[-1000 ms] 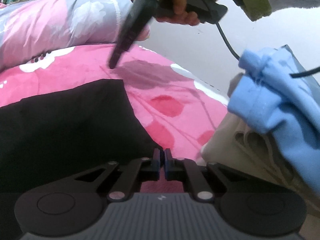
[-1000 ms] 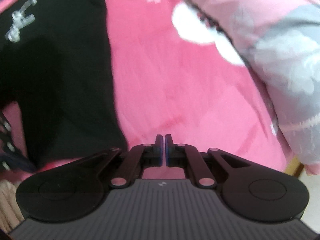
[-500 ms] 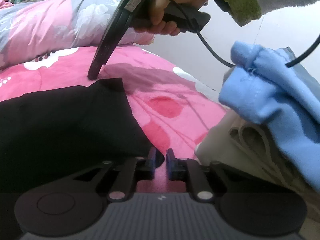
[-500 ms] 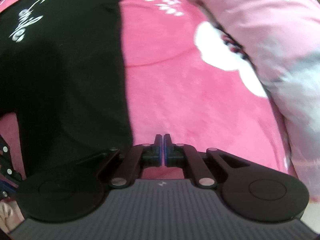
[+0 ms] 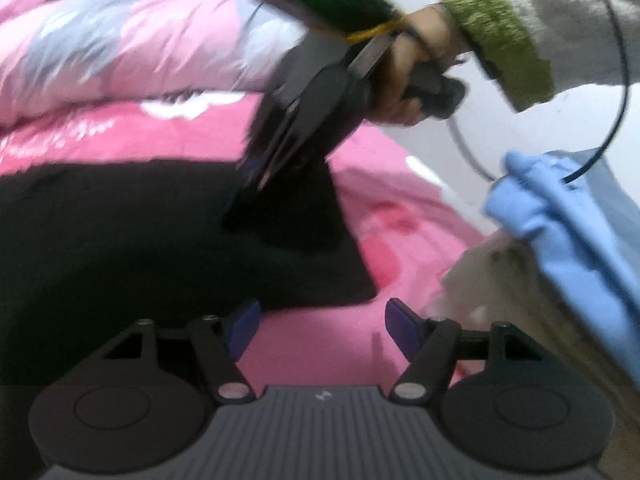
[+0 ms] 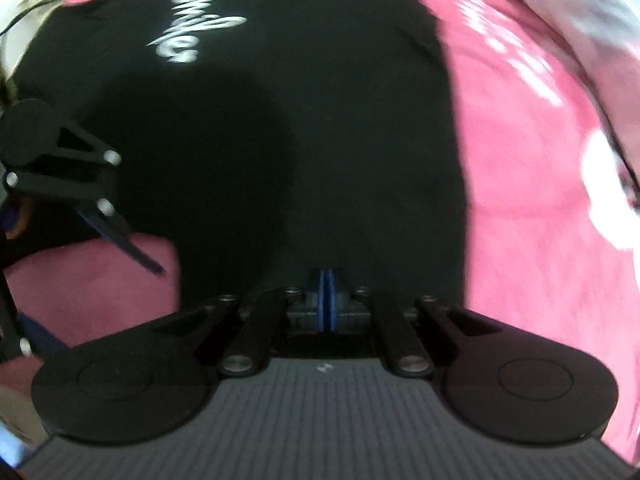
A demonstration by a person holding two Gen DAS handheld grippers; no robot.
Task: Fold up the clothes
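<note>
Garment: a black shirt with white lettering is spread on the pink bedsheet.
Right gripper: the right gripper is seen with its jaws pressed together over the shirt's near edge; the left wrist view suggests a lifted corner is pinched, though blur leaves this uncertain.
Left gripper: the left gripper is held wide apart, empty, just off the shirt's hem above bare sheet.
Slip risk: a thin pinch on one layer may be lost if the corner is pulled fast.
Bunching risk: with the hem not pinned, the whole shirt may be dragged rather than folded.
Snag risk: the blue cloth and the cable lie near the left side.
Open room: bare sheet is left to the right of the shirt, bounded by the rolled quilt.
</note>
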